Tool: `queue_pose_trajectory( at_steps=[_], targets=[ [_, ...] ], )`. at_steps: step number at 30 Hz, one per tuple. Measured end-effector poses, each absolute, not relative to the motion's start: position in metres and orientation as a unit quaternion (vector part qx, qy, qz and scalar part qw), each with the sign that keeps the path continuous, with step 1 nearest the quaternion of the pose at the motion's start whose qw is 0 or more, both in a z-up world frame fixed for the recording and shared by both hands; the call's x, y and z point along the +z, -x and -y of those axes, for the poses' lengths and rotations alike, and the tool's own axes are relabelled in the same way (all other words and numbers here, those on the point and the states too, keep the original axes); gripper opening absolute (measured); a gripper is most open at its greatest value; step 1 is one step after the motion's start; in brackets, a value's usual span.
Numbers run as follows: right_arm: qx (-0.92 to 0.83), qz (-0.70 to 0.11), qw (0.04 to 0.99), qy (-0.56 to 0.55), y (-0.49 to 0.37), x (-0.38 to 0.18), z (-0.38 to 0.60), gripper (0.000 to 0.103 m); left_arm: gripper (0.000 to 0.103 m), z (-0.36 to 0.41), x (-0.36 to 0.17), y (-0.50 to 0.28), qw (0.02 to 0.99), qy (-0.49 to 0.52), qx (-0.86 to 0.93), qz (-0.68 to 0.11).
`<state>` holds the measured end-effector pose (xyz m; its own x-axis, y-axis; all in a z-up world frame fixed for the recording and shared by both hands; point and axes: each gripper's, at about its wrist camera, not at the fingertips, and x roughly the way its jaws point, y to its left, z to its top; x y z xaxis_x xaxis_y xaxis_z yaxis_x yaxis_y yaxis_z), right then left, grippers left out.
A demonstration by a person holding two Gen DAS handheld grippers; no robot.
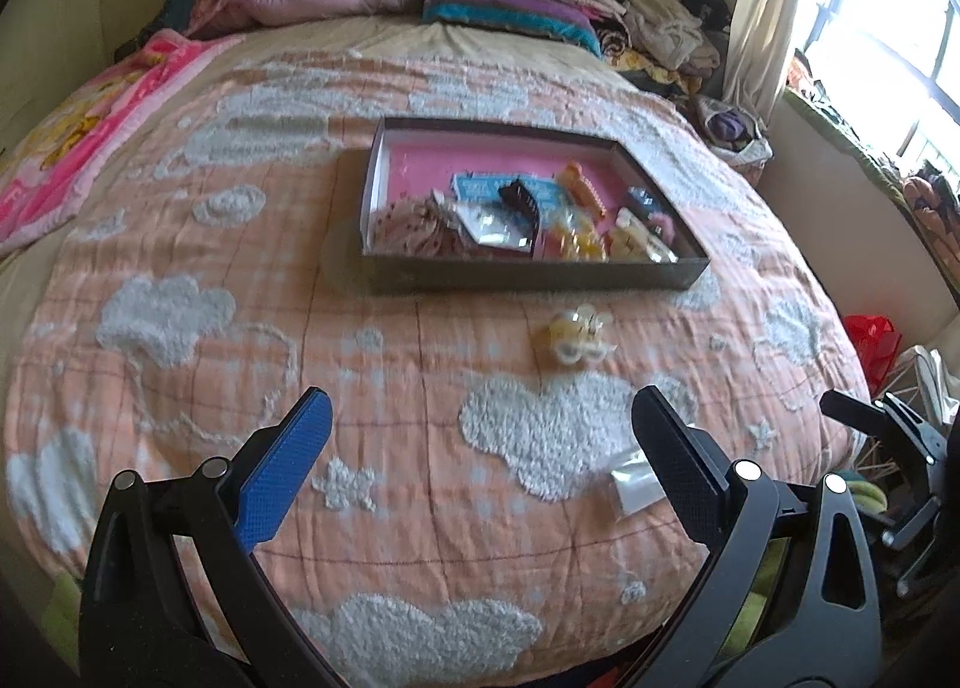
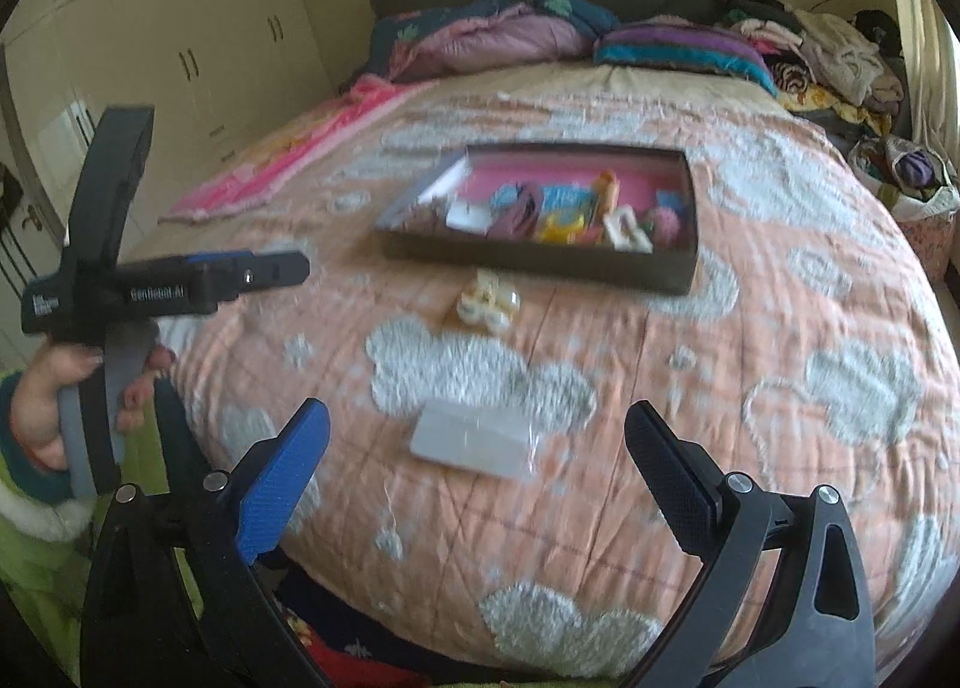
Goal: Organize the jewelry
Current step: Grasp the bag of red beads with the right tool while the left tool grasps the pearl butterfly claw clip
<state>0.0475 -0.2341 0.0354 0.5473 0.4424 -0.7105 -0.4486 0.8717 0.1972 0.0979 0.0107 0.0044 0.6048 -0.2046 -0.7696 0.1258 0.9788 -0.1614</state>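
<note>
Left gripper [image 1: 480, 448], right gripper [image 2: 480, 448]: both spread, empty. Tray [image 1: 528, 277], yellow clip [image 1: 576, 337] beside. Hand [image 2: 45, 406] seen only by right wrist.

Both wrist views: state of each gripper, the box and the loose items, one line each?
Left gripper: open, empty.
Right gripper: open, empty.
Box: lidless, on the quilt, accessories heaped at its near end.
Yellow-white hair clip: loose on quilt, outside box.
Clear packet: flat on quilt, outside box.
</note>
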Motion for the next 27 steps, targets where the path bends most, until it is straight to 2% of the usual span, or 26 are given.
queue_pose_trajectory(
  at_steps=[13,27],
  targets=[
    [0.257,-0.444,0.857,0.035,-0.049,-0.016,0.217,0.098,0.094,-0.010,-0.040,-0.109,0.871,0.047,-0.095,-0.480],
    [0.258,-0.461,0.843,0.096,-0.083,-0.048,0.195,0.098,0.094,0.010,-0.049,-0.140,0.861,0.040,-0.119,-0.493]
  ],
)
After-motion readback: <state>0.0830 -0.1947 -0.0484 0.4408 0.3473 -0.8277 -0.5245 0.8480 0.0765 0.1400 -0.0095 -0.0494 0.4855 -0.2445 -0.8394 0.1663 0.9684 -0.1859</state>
